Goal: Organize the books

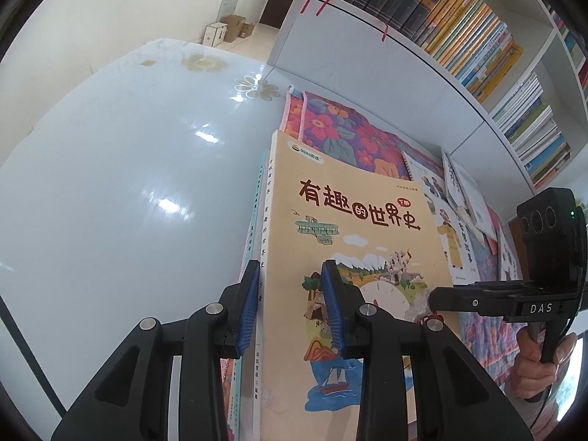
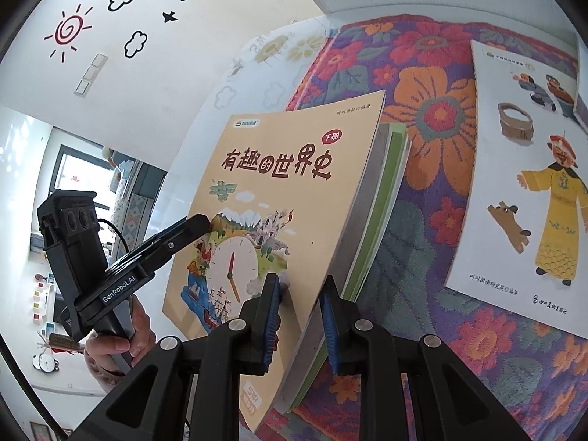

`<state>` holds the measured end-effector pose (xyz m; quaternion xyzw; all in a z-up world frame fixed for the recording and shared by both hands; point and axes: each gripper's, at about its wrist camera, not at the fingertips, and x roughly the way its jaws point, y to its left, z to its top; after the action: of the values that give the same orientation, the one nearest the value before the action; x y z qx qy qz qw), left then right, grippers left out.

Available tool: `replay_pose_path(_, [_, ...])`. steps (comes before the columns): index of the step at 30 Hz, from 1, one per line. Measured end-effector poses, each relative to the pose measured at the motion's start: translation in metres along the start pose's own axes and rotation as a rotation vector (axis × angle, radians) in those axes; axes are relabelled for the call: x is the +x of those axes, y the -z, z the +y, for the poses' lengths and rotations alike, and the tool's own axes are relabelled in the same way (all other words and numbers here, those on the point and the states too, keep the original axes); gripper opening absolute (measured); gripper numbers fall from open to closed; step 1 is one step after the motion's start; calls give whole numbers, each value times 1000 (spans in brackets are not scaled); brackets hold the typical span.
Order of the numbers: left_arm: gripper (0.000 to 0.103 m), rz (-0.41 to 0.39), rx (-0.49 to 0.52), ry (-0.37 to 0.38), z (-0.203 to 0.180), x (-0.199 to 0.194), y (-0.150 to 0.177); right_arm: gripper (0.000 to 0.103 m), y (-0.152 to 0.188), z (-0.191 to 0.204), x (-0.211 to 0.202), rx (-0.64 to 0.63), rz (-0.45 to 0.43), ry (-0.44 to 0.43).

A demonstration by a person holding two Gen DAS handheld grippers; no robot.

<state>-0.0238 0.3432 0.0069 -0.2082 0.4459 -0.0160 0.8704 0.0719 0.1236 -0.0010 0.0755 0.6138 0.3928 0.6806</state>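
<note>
Both grippers, left gripper (image 1: 290, 308) and right gripper (image 2: 299, 319), clamp the orange book (image 1: 352, 228); loose books (image 1: 459, 191) at two o'clock remain unshelved.

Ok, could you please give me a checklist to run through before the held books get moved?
1. Left gripper clamped over the orange book's spine edge: ok.
2. Right gripper clamped over its opposite edge, green book included: ok.
3. Held books flush: cannot tell.
4. White picture book on the floral cloth lies apart from them: ok.
5. Free gap on the bookshelf: cannot tell.
</note>
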Motion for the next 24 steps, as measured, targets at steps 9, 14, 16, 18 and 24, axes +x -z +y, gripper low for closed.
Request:
replay_pose_path(9, [31, -1, 41, -100, -9, 0, 1, 23, 2, -3, 1, 37, -3, -8])
replay_pose_path(14, [31, -8, 63, -128, -13, -1, 2, 23, 2, -4, 0, 47, -2, -6])
replay_pose_path(16, [31, -11, 56, -131, -12, -2, 2, 23, 1, -7, -1, 61, 2, -17])
replay_pose_path(18, [31, -26, 59, -141, -12, -6, 2, 23, 1, -13, -3, 81, 3, -23])
replay_pose_path(24, [32, -49, 81, -187, -17, -15, 3, 23, 3, -28, -22, 124, -23, 18])
